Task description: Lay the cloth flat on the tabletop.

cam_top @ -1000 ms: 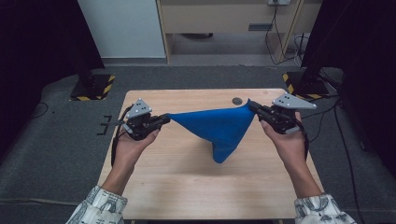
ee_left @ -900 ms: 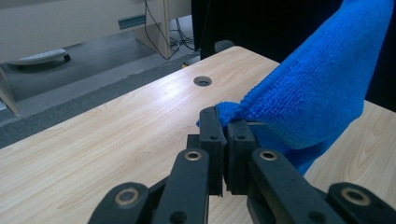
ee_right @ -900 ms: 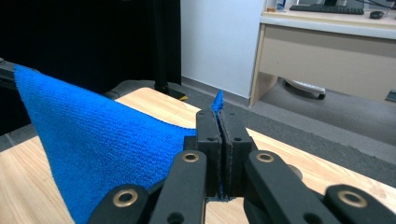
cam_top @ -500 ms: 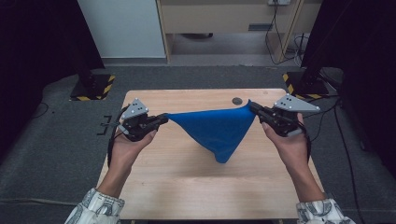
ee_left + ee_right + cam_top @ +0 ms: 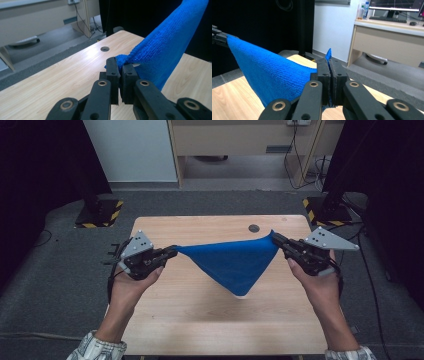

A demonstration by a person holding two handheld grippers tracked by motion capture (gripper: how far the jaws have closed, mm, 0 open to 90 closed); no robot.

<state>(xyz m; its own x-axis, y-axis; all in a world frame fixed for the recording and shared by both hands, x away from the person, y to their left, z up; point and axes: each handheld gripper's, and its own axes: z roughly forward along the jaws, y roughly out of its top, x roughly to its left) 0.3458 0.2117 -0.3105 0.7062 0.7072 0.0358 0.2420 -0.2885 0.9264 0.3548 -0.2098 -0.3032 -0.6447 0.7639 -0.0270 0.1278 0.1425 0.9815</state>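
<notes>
Since a second ago the blue microfibre cloth [image 5: 231,265] has been lifted a little higher and drawn tighter between the two tools: its hanging point, which earlier drooped lower over the desk [image 5: 200,320], is now raised, with only a pale tip near the desk surface beneath it. This is judged to mean that the cloth has been picked up and spread by two corners, so that a fold or a laying-out can be started next.

The left tool [image 5: 167,254] is seen closed on one corner of the cloth; in the left gripper view its jaws are pressed together with a tuft of blue fabric [image 5: 121,60] pinched between them, and the cloth rises away up and to the right. The right tool [image 5: 280,242] is likewise closed on the opposite corner; in the right gripper view a small peak of cloth [image 5: 328,53] is seen standing above the shut jaws, while the sheet stretches off to the left.

The cloth is held in the air above the middle of the desk, its top edge nearly taut between the tools and the remainder hanging as a downward triangle.
</notes>
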